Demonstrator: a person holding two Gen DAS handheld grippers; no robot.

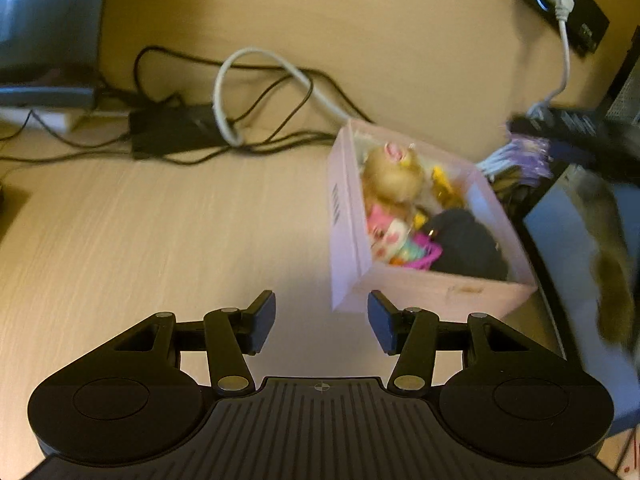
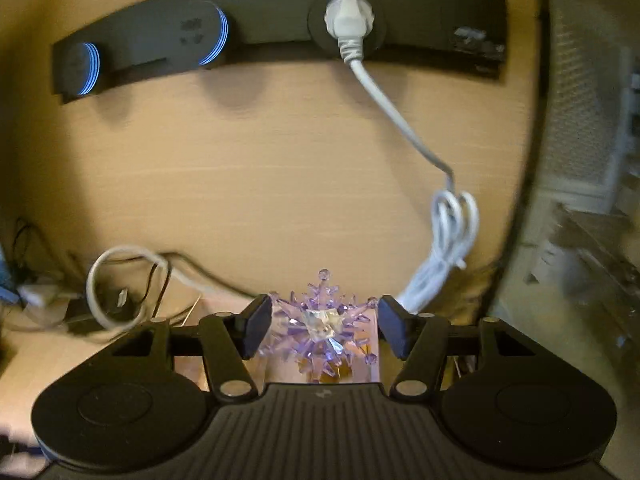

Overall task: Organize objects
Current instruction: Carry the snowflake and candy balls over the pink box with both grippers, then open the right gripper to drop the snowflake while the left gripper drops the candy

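Observation:
A pale pink box (image 1: 347, 236) stands on the wooden desk at the right, filled with toys: a blonde doll head (image 1: 394, 176), a dark round thing (image 1: 466, 242) and small pink and yellow pieces. My left gripper (image 1: 322, 322) is open and empty just in front of the box's near corner. My right gripper (image 2: 325, 328) has its fingers around a purple crystal snowflake (image 2: 320, 320). The pads stand at its tips, touching or nearly so. In the left wrist view the snowflake (image 1: 524, 154) shows blurred beyond the box's far right corner.
Black and white cables (image 1: 256, 92) and a black power brick (image 1: 172, 132) lie behind the box. A black socket strip (image 2: 280, 28) with a white plug (image 2: 349, 20) is on the back wall. The desk edge (image 1: 540, 248) runs right of the box.

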